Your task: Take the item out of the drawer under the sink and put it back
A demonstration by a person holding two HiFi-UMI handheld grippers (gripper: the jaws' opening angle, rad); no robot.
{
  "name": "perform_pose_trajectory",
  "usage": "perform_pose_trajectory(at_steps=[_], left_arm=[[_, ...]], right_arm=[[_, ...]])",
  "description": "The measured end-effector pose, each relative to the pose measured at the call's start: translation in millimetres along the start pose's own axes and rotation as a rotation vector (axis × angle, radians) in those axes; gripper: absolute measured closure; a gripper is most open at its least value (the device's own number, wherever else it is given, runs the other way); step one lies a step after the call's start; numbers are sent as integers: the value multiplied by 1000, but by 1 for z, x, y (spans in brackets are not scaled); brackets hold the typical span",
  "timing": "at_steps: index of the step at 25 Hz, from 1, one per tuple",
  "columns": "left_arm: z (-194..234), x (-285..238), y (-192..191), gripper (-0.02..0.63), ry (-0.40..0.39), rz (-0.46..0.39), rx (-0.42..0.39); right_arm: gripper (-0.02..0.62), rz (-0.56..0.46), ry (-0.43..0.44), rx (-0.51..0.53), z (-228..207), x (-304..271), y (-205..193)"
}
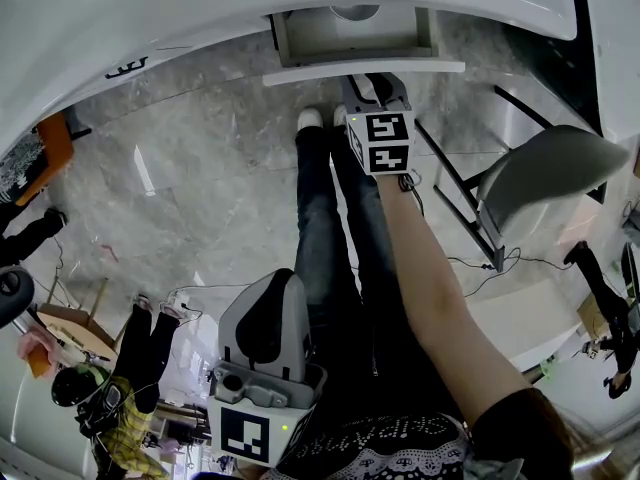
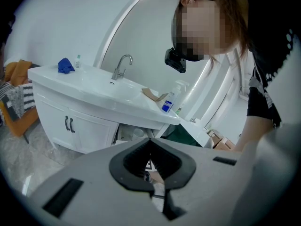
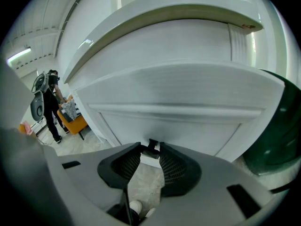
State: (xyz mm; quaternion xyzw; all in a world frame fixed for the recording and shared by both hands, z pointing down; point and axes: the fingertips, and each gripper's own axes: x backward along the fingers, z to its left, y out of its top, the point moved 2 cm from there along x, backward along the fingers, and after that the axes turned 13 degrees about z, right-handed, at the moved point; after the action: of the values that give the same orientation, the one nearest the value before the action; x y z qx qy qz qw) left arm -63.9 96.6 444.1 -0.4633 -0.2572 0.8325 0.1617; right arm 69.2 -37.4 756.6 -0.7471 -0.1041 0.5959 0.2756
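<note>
The white drawer (image 1: 432, 34) under the sink stands pulled out, with a white round item (image 1: 355, 12) lying inside it. My right gripper (image 1: 375, 78) reaches to the drawer front (image 1: 300, 74). In the right gripper view it (image 3: 153, 148) is shut on the small black drawer handle (image 3: 151, 149) on the white front panel (image 3: 178, 121). My left gripper (image 1: 268, 293) hangs low near the person's body, shut and holding nothing (image 2: 150, 142). Its view shows the open drawer and the pale item (image 2: 138, 133) from the side.
A grey chair (image 1: 545, 173) stands right of the drawer, with cables on the marble floor. The person's legs (image 1: 320, 228) are below the drawer. On the sink counter are a faucet (image 2: 123, 65), a blue cloth (image 2: 66, 66) and a bottle (image 2: 168, 102). A cabinet door (image 2: 70, 124) sits left.
</note>
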Motion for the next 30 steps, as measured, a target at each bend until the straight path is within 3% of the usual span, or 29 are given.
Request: perform_pose_trajectory(at_steps=[30], left_arm=[[-4, 1, 3, 603, 13, -12, 4]], right_arm=[[465, -14, 39, -18, 4, 10, -15]])
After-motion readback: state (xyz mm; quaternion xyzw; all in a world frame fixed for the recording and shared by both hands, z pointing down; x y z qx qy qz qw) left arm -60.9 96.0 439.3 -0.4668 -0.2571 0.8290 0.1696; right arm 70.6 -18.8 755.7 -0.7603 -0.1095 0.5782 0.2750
